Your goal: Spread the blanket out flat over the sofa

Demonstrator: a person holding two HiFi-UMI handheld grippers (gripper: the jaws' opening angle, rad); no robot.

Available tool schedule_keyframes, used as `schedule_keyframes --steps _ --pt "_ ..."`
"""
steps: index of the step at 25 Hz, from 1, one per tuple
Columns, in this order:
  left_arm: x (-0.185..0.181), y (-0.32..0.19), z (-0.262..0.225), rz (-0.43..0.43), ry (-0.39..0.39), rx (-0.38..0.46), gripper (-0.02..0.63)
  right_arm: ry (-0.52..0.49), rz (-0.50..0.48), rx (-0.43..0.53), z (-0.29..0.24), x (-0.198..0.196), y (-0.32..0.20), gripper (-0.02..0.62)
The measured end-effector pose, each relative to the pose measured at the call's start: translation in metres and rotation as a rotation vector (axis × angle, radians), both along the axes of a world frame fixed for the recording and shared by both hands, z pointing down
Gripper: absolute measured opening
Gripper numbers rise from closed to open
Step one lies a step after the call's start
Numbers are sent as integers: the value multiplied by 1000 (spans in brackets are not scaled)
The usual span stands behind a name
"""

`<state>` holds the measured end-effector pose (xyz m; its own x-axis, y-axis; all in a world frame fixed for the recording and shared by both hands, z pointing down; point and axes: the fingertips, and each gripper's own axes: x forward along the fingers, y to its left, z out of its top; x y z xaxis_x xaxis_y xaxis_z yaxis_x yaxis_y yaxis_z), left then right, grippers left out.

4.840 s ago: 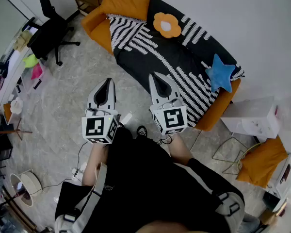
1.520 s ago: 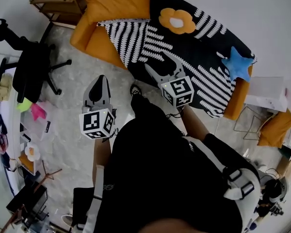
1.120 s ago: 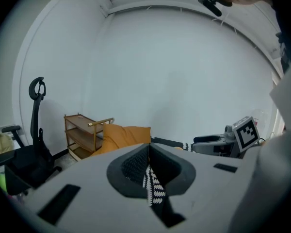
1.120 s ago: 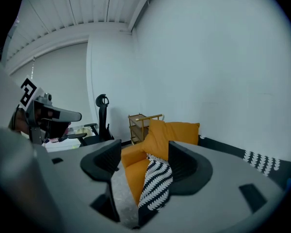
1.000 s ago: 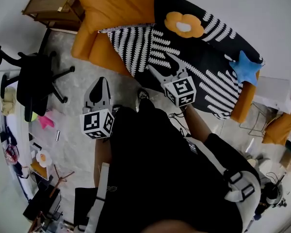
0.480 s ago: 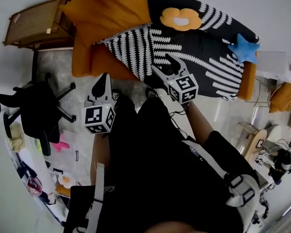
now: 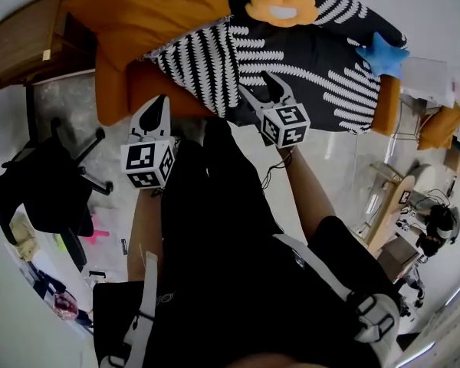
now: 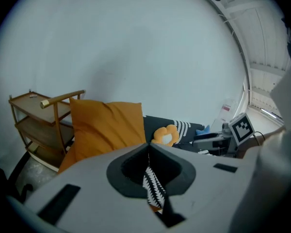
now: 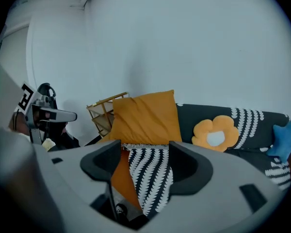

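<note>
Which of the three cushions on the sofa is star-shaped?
The blue cushion at the sofa's right end; the others are an orange flower cushion and a large plain orange pillow.

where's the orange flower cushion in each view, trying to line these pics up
Head view: flower cushion at the top edge, a little right of centre.
Left gripper view: flower cushion just right of centre, below the middle.
Right gripper view: flower cushion right of centre, below the middle.
Shared landmark: the big orange pillow, on the cushion's left in all three.
</note>
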<state>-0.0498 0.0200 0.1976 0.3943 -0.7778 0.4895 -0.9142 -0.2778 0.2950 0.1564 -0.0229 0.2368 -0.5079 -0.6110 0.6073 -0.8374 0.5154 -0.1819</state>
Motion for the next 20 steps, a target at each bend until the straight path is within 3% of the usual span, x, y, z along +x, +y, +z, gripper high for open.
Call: schedule_keyframes --steps 9,13,20 --pt "26 -53 68 51 -31 -100 23 -9 28 -119 98 10 -71 316" --pt "35 -71 100 34 -53 -175 23 -13 20 -173 147 18 -104 314" --pt "55 -121 149 -5 -79 -231 23 11 -6 -288 252 30 -147 301"
